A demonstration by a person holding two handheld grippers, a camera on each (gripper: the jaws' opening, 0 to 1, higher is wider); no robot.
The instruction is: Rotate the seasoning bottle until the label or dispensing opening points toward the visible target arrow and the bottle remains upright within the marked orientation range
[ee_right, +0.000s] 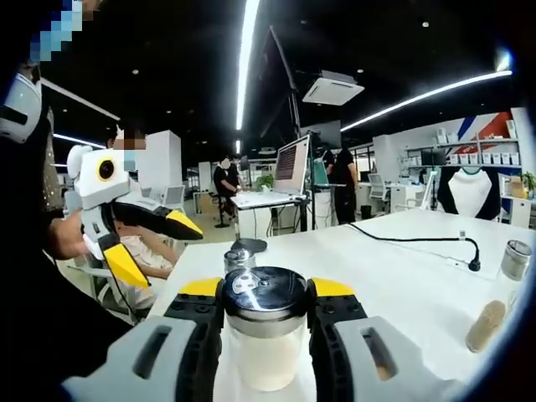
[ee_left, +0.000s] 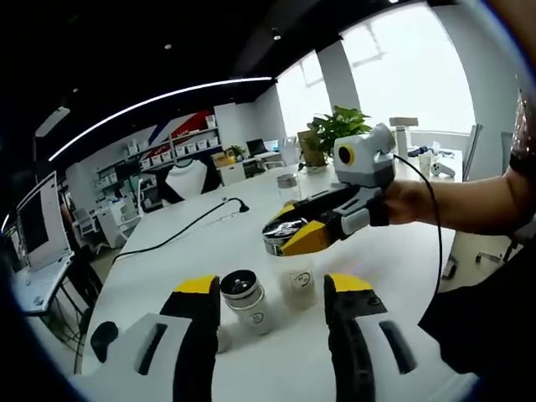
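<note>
Gripping the seasoning bottle point(ee_right: 266, 335) by its dark cap, your right gripper point(ee_right: 266, 314) has both jaws pressed against it, upright on the white table point(ee_right: 402, 276). Your left gripper point(ee_left: 272, 301) hangs released, jaws apart, just short of a second, shorter bottle point(ee_left: 245, 300) standing beside the first

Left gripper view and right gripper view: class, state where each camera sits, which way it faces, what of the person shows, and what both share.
Left gripper view: rides the left tongs, open, facing across the white table at two seasoning bottles; the right tongs and a forearm enter from the right.
Right gripper view: rides the right tongs, shut on the seasoning bottle, facing the office; the left tongs enter from the left.
Shared: that bottle, the second bottle, the table.
</note>
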